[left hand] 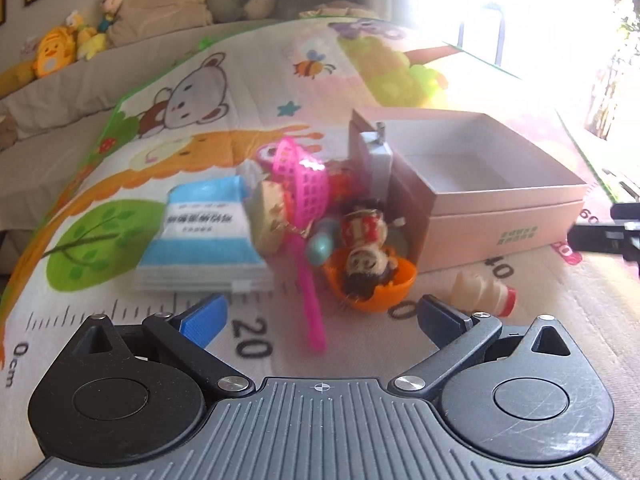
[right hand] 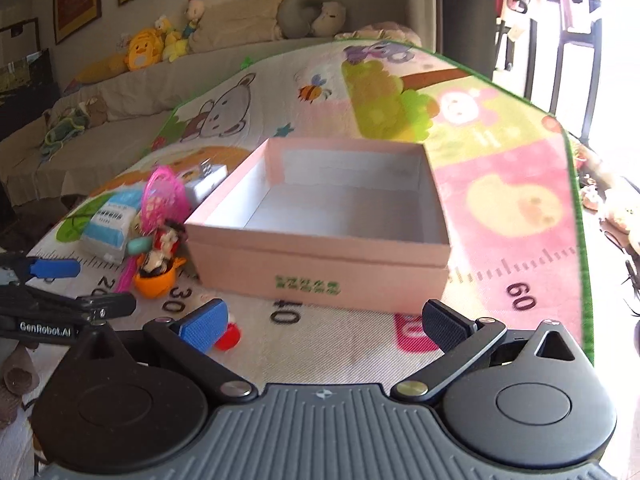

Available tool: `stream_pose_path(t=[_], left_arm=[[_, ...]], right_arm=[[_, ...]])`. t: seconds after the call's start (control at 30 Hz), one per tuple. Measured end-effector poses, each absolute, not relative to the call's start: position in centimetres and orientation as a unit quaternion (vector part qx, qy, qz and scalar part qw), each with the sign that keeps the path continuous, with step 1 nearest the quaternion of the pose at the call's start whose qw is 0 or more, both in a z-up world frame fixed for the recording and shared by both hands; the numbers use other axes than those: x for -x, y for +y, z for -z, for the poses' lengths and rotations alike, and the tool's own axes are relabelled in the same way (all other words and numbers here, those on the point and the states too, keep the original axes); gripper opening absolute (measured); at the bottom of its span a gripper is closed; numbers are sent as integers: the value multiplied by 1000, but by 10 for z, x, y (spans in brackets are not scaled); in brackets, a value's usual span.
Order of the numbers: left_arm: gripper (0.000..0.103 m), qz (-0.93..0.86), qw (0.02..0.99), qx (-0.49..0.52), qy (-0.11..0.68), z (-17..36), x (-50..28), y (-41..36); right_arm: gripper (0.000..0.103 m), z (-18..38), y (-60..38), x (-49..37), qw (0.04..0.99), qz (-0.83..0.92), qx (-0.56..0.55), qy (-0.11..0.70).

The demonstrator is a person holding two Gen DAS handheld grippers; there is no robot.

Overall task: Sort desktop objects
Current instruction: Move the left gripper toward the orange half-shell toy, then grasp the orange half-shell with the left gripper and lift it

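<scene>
A pink open box (right hand: 320, 268) stands empty on the play mat; it also shows in the left wrist view (left hand: 500, 220). Left of it lies a pile: a blue-white packet (left hand: 204, 236), a pink toy racket (left hand: 306, 184), a doll (left hand: 364, 240) in an orange half-shell (left hand: 372, 292), a grey charger (left hand: 380, 160) and a cream toy with a red end (left hand: 484, 292). My left gripper (left hand: 320, 316) is open and empty, just in front of the pile. My right gripper (right hand: 324, 324) is open and empty in front of the box. The pile shows at left (right hand: 152, 232).
The cartoon play mat (right hand: 500, 208) with a printed ruler covers the surface. A sofa (right hand: 120, 84) with plush toys runs behind. The left gripper (right hand: 60, 272) shows at the right wrist view's left edge. Chairs (right hand: 560, 40) stand by the bright window at right.
</scene>
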State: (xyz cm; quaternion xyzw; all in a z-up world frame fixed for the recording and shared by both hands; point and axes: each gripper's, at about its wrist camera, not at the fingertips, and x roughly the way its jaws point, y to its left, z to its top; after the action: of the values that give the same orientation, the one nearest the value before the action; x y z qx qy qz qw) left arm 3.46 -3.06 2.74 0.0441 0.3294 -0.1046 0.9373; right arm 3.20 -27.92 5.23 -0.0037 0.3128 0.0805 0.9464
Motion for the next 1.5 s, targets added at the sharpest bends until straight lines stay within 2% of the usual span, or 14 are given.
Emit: stream_pose_path(t=[0.23,0.43,0.53,0.67,0.73,0.9,0.93,0.97,1.03,1.1,1.2,1.27,1.3,1.5], left_arm=[[103,87,936,-120,319,-18,-67,-42],[103,39,940,-137,309,-19,-82,-14],[103,2,944,-127,306,-22,-85,4],[103,-13,948,-104,301,-28,-72,27],[103,6,948,-84,308,-29,-63,33],[103,71,944,-41,318,-31,-49,30],[103,68,945,-42,316,-32,-48,29],[103,60,947,-43,312,-32,-46,27],[103,47,949,-38,309,-34,-45,28],[103,42,948,-23,314,-33,-44,32],[103,32,944,8,329,-30,-41,37],[88,19,942,25,333,-29,-40,38],[74,16,940,35,340,-28,-42,38],[71,4,929,45,366,-18,-52,31]], right_arm=[[103,-54,-313,-116,924,-57,-82,369],[103,-46,-283,-150,928,-64,-57,362],[103,-51,-271,-150,931,-93,-49,351],[103,-74,-249,-104,948,-133,38,286],[103,-74,-237,-80,940,-172,67,289],[76,-38,-201,-45,906,-210,159,331],[67,-32,-196,-44,908,-190,181,328],[66,-27,-195,-47,914,-149,198,321],[66,-27,-204,-57,931,-72,189,305],[67,-34,-225,-62,941,-63,115,311],[76,-35,-244,-55,943,-90,27,318],[80,-28,-247,-43,945,-94,-2,312],[80,-25,-247,-40,945,-96,-9,311],[85,-12,-245,-31,948,-91,-33,304]])
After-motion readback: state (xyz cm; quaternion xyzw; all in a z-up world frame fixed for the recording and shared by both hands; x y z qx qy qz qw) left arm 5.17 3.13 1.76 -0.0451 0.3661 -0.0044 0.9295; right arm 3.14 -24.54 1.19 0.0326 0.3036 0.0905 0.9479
